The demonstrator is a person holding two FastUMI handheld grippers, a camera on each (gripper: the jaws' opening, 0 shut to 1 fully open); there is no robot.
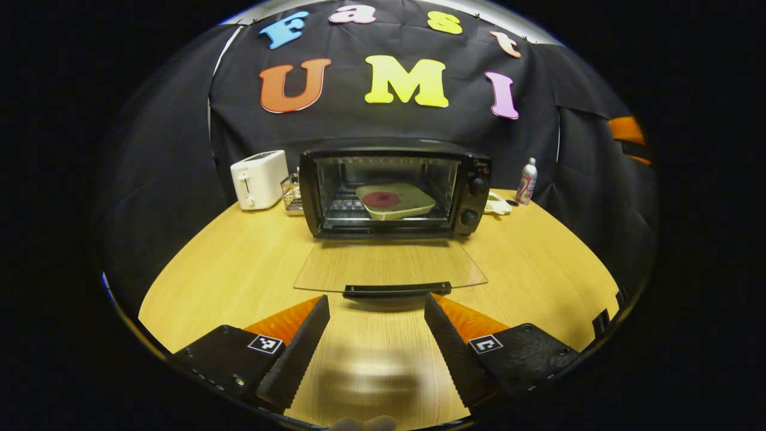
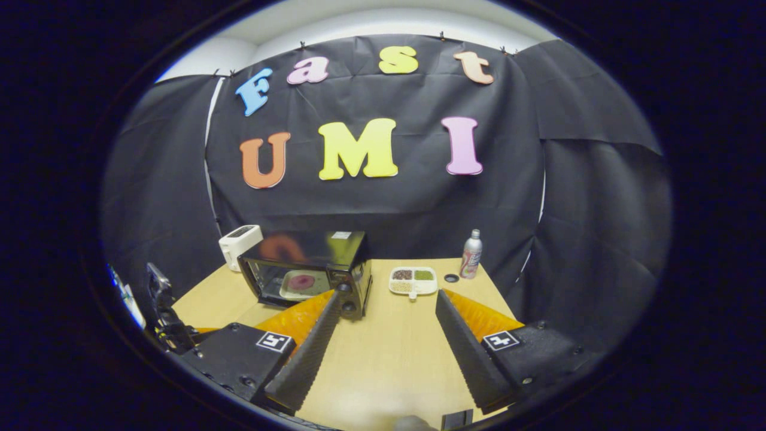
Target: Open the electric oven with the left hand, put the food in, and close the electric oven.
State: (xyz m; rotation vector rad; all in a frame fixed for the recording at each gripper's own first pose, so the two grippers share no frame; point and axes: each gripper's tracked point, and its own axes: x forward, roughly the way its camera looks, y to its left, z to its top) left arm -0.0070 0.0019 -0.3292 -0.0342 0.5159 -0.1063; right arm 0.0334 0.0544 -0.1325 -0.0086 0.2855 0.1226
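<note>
Right now you are holding the left gripper low over the wooden table, its jaws standing wide apart with nothing between them, the fingertips sitting just short of the oven door's dark handle. Beyond the handle, the glass door is lying folded down flat toward you, so the black electric oven is standing open in the middle of the table. Inside it, on the wire rack, the food is resting: a pale square plate with a round dark red piece on top. To the oven's left a white toaster is standing, with a small wire basket tucked between the two. To the oven's right a pale dish is peeking out past the two knobs, and a slim can is standing near the table's far edge against the black cloth wall. You are holding the right gripper farther back and higher over the table, its jaws also spread wide and empty. Past its fingertips the oven is showing from an angle, the plate visible inside, and a white divided tray is lying just beside the oven, with the can behind it.
</note>
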